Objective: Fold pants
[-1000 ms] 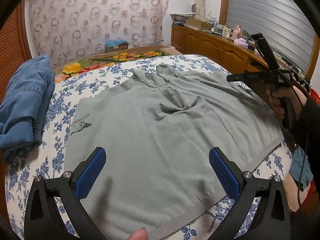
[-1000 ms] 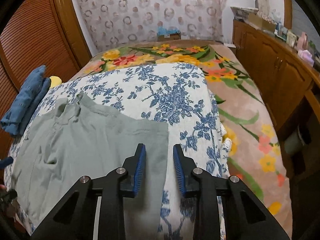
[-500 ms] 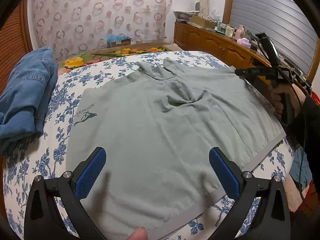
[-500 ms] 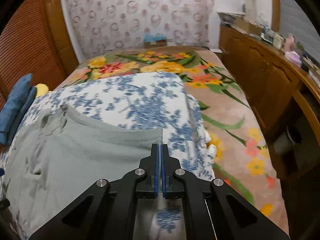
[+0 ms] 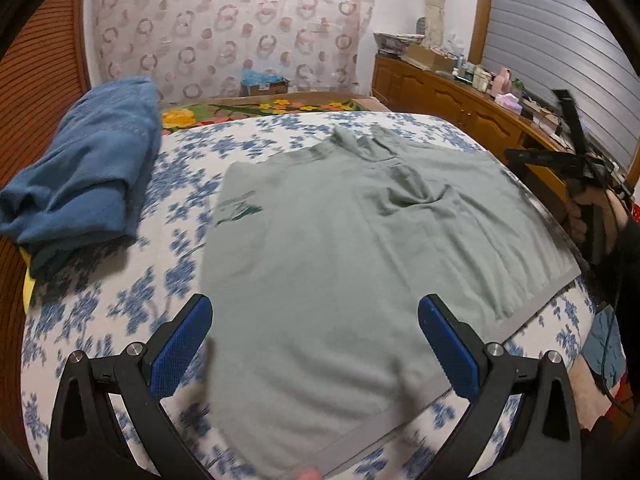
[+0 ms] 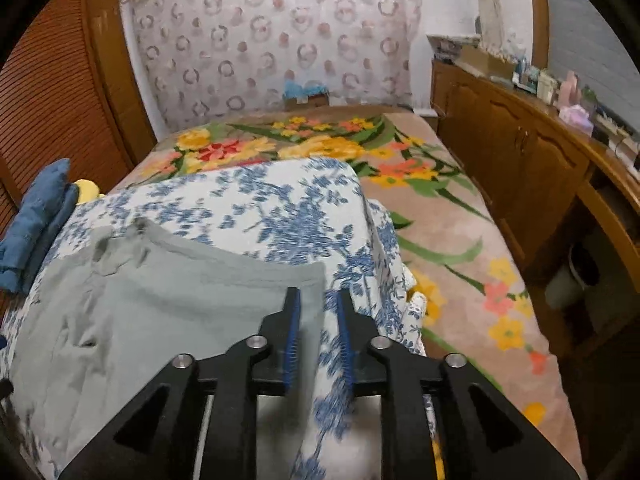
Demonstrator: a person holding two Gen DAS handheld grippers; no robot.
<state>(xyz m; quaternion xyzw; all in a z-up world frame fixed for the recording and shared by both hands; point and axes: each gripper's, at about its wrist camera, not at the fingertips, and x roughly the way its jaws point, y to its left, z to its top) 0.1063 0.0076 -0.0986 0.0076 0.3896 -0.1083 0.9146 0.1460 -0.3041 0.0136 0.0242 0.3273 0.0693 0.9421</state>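
Note:
Grey-green pants [image 5: 340,248] lie spread flat on the blue-flowered bedspread [image 5: 120,304]; they also show in the right wrist view [image 6: 160,312]. My left gripper [image 5: 316,344] is wide open above the near waistband edge and holds nothing. My right gripper [image 6: 318,328] is partly open at the pants' right edge, with a fold of the flowered bedspread [image 6: 332,360] between its jaws. From the left wrist view the right gripper [image 5: 560,160] shows at the far right of the bed, held by a hand.
A pile of blue denim clothes [image 5: 84,176] lies on the bed's left side. A floral blanket [image 6: 420,208] covers the far and right part of the bed. A wooden cabinet [image 6: 520,168] with clutter runs along the right wall. A wooden slatted door [image 6: 52,92] stands left.
My right gripper closed fully half a second ago and has now opened partway again at the pants' edge. My left gripper shifted slightly; the view is motion-blurred.

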